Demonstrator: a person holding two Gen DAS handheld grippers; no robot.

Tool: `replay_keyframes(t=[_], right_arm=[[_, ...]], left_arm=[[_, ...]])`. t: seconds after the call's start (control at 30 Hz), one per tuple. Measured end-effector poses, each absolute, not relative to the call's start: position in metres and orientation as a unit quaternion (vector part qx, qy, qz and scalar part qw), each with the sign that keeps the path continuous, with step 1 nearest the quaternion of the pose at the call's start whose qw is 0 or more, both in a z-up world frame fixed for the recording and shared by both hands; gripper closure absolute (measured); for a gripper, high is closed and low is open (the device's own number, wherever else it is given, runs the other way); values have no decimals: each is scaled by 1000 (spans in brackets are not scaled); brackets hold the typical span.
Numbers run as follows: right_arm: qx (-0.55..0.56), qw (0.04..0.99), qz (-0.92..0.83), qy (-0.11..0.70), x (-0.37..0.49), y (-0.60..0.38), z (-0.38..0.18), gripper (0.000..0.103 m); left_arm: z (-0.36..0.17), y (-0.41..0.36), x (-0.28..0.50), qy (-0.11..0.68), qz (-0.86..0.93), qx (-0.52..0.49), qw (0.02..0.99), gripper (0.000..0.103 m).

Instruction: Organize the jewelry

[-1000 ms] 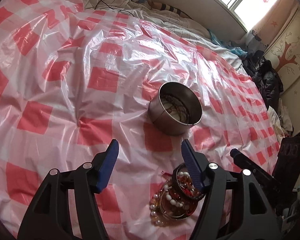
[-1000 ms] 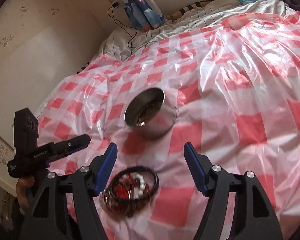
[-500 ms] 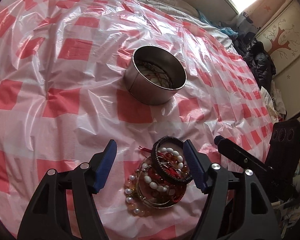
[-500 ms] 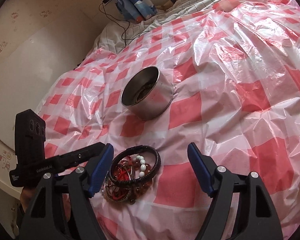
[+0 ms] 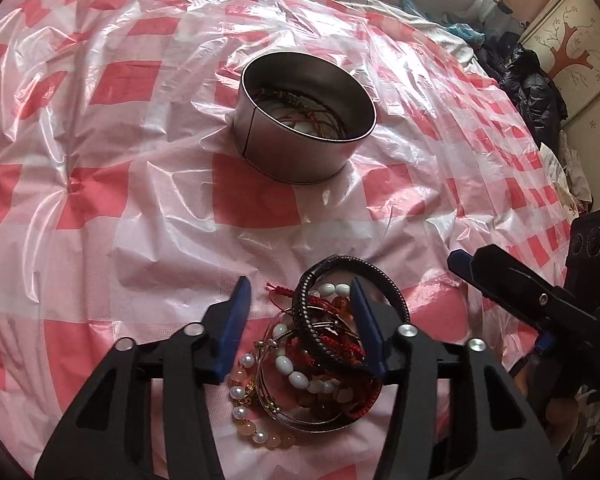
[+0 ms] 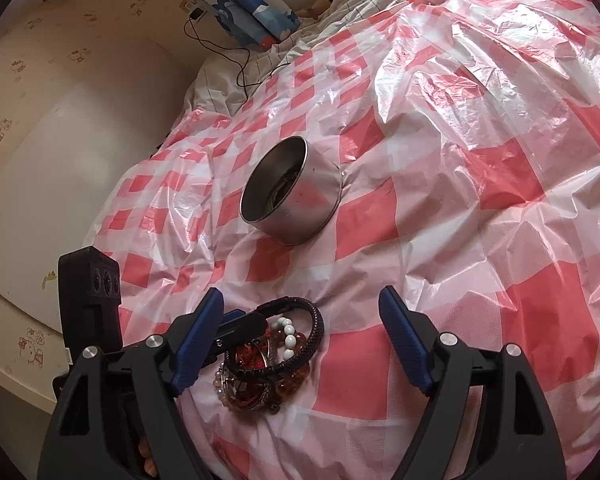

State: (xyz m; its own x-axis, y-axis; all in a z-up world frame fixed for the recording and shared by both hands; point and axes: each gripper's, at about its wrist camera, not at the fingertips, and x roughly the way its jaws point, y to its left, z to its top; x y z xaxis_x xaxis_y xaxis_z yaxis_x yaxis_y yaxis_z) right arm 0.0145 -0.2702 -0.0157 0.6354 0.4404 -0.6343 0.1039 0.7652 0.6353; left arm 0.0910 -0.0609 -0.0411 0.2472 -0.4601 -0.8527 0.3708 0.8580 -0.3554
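Note:
A pile of bracelets (image 5: pixel 320 360) lies on the red-and-white checked plastic sheet: a black braided bracelet (image 5: pixel 388 284) on top, white beads, red cord, pearls and amber beads. My left gripper (image 5: pixel 300 320) is open and low over the pile, its fingers on either side of the black bracelet's left part. A round metal tin (image 5: pixel 304 136) with some jewelry inside stands beyond. In the right wrist view the pile (image 6: pixel 268 360) lies by the left finger of my open right gripper (image 6: pixel 300 336), and the tin (image 6: pixel 292 196) is farther off.
The checked plastic sheet (image 5: pixel 140 220) covers a soft bed and is wrinkled. A wall (image 6: pixel 60 140) and a cable run along the far side. Dark clothes (image 5: pixel 532 80) and a cupboard lie past the other bed edge.
My left gripper has moved forward and down over the bracelet pile, and its fingers have narrowed around the black bracelet. My right gripper has drifted slightly and stays open.

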Motion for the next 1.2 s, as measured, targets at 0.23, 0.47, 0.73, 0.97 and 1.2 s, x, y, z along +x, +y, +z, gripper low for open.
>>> replay_keyframes(t=[0.23,0.47,0.73,0.97,1.2], right_arm=[[331,843,98,413,14,-272,-16,25],[320,845,109,415,15,-267,-14,25],[220,848,188,443,16,-218,-8,25],[123,848,208,472,11,-182,-15,58],[133,843,193,485,15,-188,-23,81]], left_arm=[[-36,-60,91,543,-273,-42,793,92],[-19,-26,107,527,-277,-127,794,93],[-18,10,123,520,-233,-152,808,93],[-28,22,126,534,-219,-145,804,93],[-39,20,128,552,-212,-141,794,93]])
